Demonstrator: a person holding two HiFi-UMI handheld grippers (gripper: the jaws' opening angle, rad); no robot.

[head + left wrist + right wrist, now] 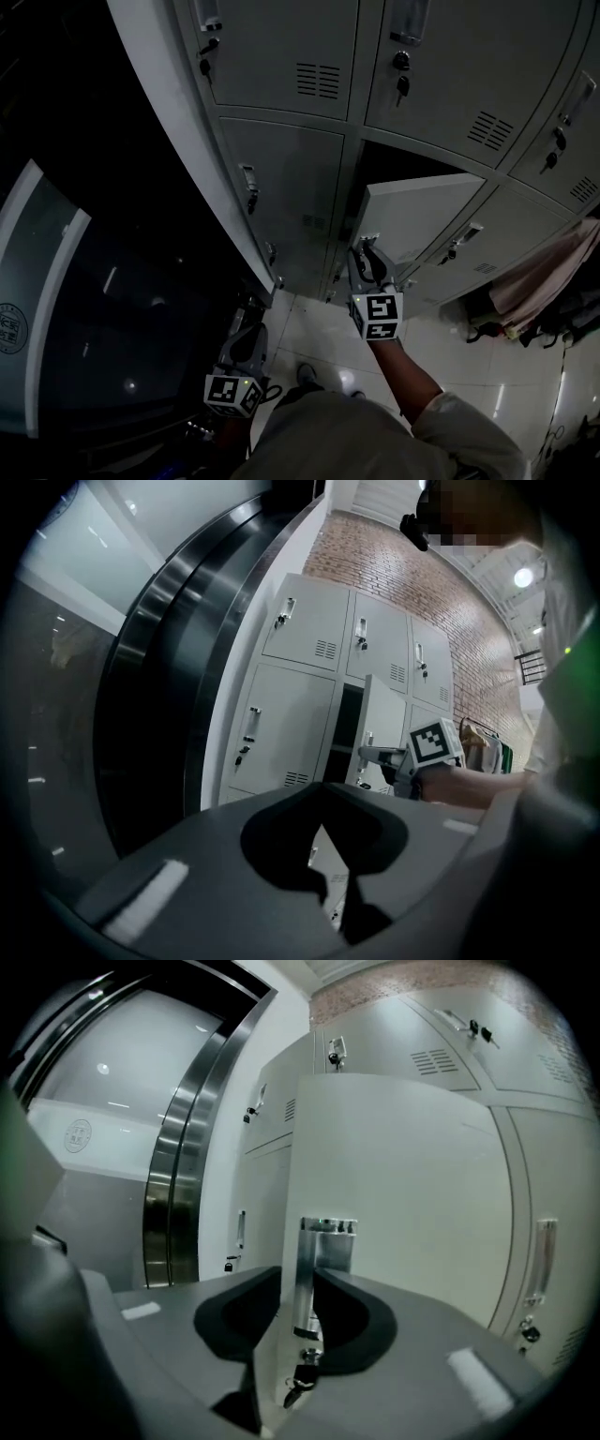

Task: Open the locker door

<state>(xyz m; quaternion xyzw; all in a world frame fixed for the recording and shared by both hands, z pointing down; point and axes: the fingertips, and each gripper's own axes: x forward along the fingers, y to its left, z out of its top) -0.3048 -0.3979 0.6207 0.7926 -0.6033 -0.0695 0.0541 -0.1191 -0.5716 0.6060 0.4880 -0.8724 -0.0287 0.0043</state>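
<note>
**Right fingers on the handle, locker door ajar**

The right gripper (305, 1312) has its fingers (239, 1312) closed narrow on the metal handle (306, 1269) of the pale grey locker door (403, 1166). The door stands swung partly out from the middle row of lockers (281, 187), and a key (298, 1380) hangs beneath the handle. The left gripper (328, 860) hangs low, its fingers narrow and empty. A round emblem (78, 1134) on the glass wall is perhaps lettered but too small to read. The right gripper's body hides the door's lower part.

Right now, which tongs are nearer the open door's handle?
Right. The right tongs grip the handle on the open door; the left tongs hang lower and to the left, away from that door.
</note>
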